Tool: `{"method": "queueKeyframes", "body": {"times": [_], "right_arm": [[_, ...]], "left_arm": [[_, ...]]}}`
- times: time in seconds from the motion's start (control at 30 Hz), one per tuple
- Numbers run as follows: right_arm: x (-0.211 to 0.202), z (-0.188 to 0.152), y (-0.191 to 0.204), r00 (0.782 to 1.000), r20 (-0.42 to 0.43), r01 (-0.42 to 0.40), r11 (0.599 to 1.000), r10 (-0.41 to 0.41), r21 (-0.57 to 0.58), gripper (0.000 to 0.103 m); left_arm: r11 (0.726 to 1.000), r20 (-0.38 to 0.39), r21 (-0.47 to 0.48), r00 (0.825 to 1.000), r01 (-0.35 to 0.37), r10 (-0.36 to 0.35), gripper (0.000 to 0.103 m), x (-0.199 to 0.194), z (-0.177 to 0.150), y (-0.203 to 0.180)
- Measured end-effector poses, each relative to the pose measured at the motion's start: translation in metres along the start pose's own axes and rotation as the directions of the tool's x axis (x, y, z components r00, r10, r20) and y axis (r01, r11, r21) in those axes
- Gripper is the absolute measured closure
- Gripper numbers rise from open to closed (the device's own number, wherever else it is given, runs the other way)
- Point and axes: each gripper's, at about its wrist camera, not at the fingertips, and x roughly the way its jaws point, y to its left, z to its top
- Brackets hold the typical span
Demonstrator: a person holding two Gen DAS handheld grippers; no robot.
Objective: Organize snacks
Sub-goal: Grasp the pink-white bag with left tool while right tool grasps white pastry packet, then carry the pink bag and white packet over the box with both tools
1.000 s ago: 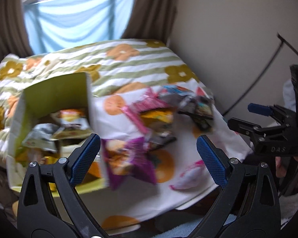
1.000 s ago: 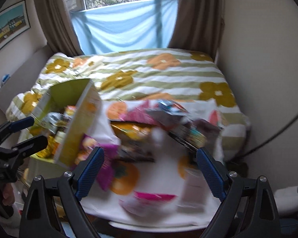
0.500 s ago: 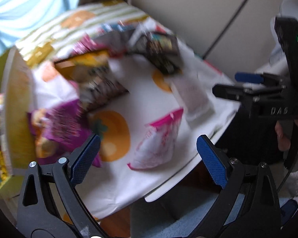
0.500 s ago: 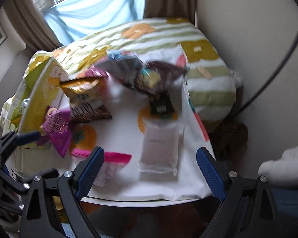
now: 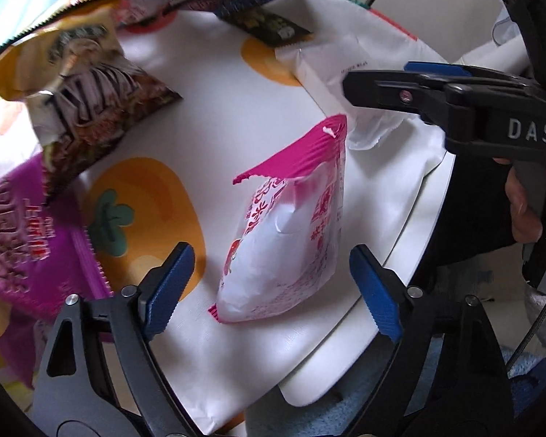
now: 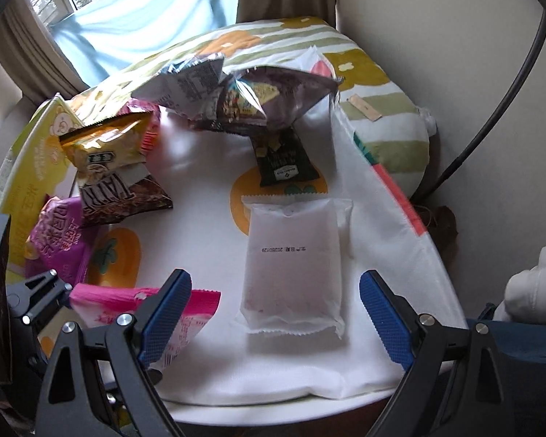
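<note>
Both tools are parked wide apart over their own packets, which makes sense if each hand is lining up a separate pick. The left tool [image 5: 271,284] is spread, gripping nothing, its blue-padded fingers straddling the pink-and-white crinkly snack pouch [image 5: 287,240] lying low in the middle of that view, near the edge of the round white table [image 5: 331,367]. The right tool [image 6: 273,313] is just as released, framing the flat translucent white sealed packet [image 6: 293,262] at lower centre of its view, long side running away from the camera so the pads could pinch across its narrow width, I'd guess. That packet has a printed line down its middle with what looks like a date, roughly "20260129", next to characters I can't read. The pink pouch has red Chinese-style writing, too warped to make out. The rest of the snacks sit bunched toward the upper left of both frames: a dark brown bag with big white lettering [image 6: 122,196], a gold crimped bag [image 6: 105,145] leaning on it, a purple bag with pink characters [image 6: 60,236], and a small black packet [image 6: 284,162] with a tiny logo. The yellow-green cardboard box [image 6: 22,167] on the far left is presumably where it all goes. The side of the right tool reads "DAS" in the left view.
</note>
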Motion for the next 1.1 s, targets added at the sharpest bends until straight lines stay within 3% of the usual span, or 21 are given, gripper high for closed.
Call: {"method": "queueKeyframes", "body": {"times": [0.17, 0.27, 0.33, 0.43, 0.6, 0.77, 1.03, 1.1], "right_arm": [[0.014, 0.003, -0.001, 1.000, -0.010, 0.014, 1.000, -0.014, 0.007, 0.011], [0.020, 0.005, -0.002, 1.000, -0.010, 0.021, 1.000, -0.020, 0.008, 0.011], [0.023, 0.006, -0.003, 1.000, -0.010, 0.022, 1.000, -0.022, 0.008, 0.011], [0.028, 0.008, -0.004, 1.000, -0.009, 0.024, 1.000, -0.024, 0.004, 0.011], [0.030, 0.007, -0.005, 1.000, -0.007, 0.024, 1.000, -0.024, 0.006, 0.013], [0.039, 0.004, -0.004, 0.999, -0.019, 0.033, 0.999, -0.033, -0.008, 0.025], [0.049, 0.003, 0.000, 0.997, -0.010, 0.074, 0.995, -0.075, -0.060, 0.028], [0.051, 0.001, 0.003, 0.996, -0.004, 0.091, 0.993, -0.091, -0.072, 0.033]], "left_arm": [[0.999, 0.005, 0.044, 1.000, -0.011, 0.011, 0.026, 0.009, 0.003, -0.005], [0.996, 0.013, 0.077, 0.999, -0.034, 0.033, 0.036, 0.012, 0.005, -0.007], [0.992, 0.019, 0.105, 0.998, -0.066, 0.065, 0.049, 0.013, 0.007, -0.010], [0.989, 0.022, 0.121, 0.996, -0.085, 0.083, 0.056, 0.014, 0.008, -0.011], [0.993, 0.013, 0.099, 0.998, -0.070, 0.069, 0.060, 0.006, 0.011, 0.000], [0.996, 0.018, 0.055, 0.997, -0.076, 0.075, 0.060, 0.000, 0.009, 0.013], [0.995, 0.025, -0.031, 0.995, -0.093, 0.094, 0.060, -0.014, -0.001, 0.037], [0.994, 0.025, -0.048, 0.995, -0.100, 0.101, 0.060, -0.016, -0.003, 0.042]]}}
